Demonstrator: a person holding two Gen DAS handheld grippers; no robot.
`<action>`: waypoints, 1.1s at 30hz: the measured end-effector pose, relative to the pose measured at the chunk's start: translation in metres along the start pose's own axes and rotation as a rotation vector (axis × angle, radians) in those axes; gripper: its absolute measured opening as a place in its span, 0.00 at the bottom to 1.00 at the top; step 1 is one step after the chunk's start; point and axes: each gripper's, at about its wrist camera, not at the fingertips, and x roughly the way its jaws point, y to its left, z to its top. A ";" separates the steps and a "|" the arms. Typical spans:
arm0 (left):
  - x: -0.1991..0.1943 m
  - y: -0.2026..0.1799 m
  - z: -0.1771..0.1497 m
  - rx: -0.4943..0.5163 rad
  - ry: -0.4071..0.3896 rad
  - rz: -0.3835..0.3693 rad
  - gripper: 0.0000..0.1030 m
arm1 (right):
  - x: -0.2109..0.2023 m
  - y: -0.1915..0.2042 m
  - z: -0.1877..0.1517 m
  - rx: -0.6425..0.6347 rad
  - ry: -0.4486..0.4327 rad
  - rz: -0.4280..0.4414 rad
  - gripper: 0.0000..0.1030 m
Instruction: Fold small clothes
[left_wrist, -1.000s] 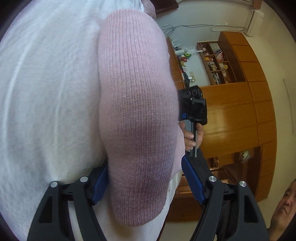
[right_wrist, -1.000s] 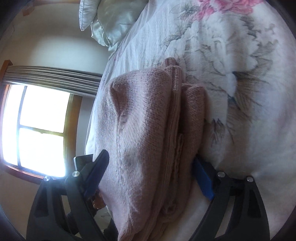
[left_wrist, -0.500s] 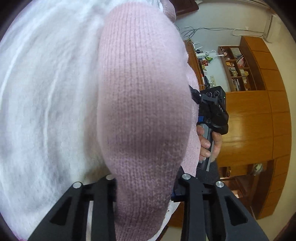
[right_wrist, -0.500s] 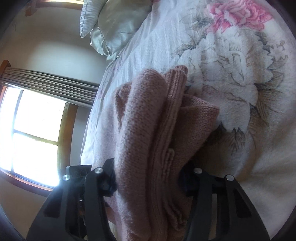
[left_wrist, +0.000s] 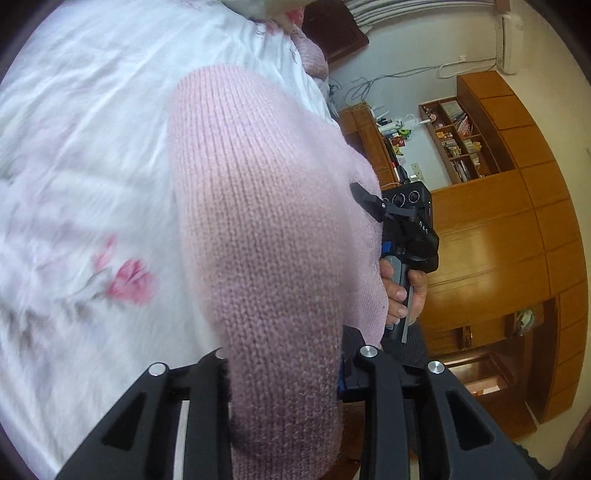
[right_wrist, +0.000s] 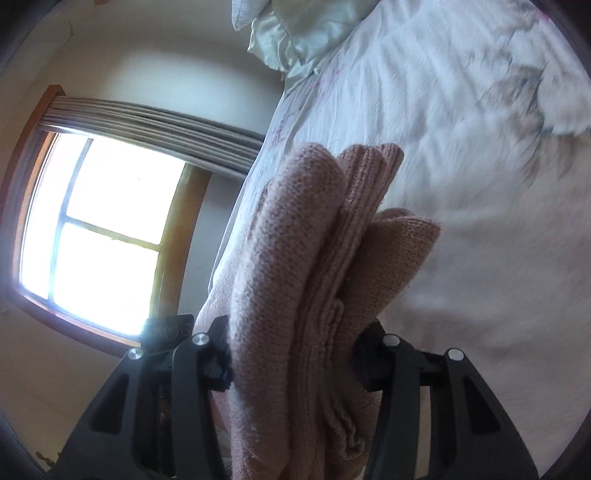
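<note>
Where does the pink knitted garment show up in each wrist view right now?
Left wrist: pink knitted garment fills the centre, clamped between the left gripper fingers.
Right wrist: its folded layers rise up the centre, clamped in the right gripper.
Shared landmark: the white floral bedspread behind it.

One pink sweater (left_wrist: 266, 240), two hand-held grippers

Both sets of jaws, open a second ago, now clamp the pink knit garment (left_wrist: 266, 258), lifted clear of the bed (left_wrist: 85, 155).
</note>
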 end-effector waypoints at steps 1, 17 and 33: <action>-0.008 0.013 -0.013 -0.029 -0.008 0.002 0.28 | 0.015 -0.002 -0.008 0.013 0.021 0.009 0.46; -0.106 0.037 -0.043 -0.036 -0.309 0.003 0.61 | -0.001 0.044 -0.053 -0.048 -0.117 -0.295 0.62; -0.049 -0.010 0.033 0.076 -0.214 -0.179 0.61 | 0.024 0.020 -0.047 -0.044 -0.158 -0.394 0.14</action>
